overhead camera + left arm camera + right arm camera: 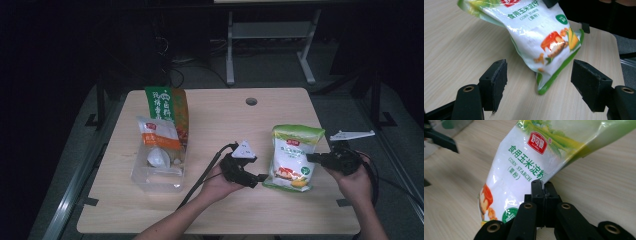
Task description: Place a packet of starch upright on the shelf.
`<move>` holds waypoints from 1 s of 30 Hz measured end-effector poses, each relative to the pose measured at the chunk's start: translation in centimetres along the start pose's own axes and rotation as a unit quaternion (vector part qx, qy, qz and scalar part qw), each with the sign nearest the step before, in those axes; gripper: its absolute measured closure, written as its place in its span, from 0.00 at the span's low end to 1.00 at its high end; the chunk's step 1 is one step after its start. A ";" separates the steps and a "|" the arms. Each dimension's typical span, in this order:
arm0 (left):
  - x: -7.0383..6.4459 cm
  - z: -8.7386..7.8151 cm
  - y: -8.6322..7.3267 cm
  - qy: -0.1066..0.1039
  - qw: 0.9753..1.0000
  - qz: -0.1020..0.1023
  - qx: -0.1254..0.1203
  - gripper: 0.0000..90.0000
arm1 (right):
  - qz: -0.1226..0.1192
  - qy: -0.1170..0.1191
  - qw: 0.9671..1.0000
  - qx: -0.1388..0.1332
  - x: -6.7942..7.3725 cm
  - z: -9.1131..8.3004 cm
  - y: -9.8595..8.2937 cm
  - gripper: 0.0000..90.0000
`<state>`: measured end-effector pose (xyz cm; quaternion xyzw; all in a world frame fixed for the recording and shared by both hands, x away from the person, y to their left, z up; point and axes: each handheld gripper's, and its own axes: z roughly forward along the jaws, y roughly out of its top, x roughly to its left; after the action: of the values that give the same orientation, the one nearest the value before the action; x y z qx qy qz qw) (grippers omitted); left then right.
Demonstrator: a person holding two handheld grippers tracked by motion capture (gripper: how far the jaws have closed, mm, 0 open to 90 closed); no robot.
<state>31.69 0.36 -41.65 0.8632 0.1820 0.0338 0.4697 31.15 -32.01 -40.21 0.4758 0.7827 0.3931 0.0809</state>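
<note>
- My right gripper [543, 187] pinches the corn starch bag [292, 157] by its side edge, near the table's [225, 120] right edge.
- The bag's long axis runs front-to-back, top pointing toward the far edge.
- My left gripper [539, 82] gapes wide at the bag's bottom corner.

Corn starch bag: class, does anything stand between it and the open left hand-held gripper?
Nothing visible does. The left hand-held gripper faces the corn starch bag over bare table; the right hand-held gripper is pinching the bag's edge.

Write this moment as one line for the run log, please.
right tongs: shut on corn starch bag edge | left tongs: open, at bag's lower corner | bag: tilted, lower end on table
</note>
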 end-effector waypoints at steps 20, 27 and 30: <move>3.1 3.4 1.1 -0.087 0.991 -0.103 -0.016 0.60 | -0.082 0.051 0.995 -0.038 4.3 -1.8 0.4 0.99; 3.3 3.1 1.4 -0.077 0.990 -0.112 -0.026 0.91 | -0.085 0.049 0.994 -0.040 4.5 -1.8 0.3 0.99; 3.0 2.6 1.7 -0.044 0.994 -0.098 -0.034 0.95 | -0.088 0.046 0.994 -0.042 4.8 -1.5 0.6 0.99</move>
<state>35.59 -1.51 -42.05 0.8251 0.2441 -0.0440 0.5077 28.24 -28.80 -37.63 0.3828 0.8073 0.4382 0.0987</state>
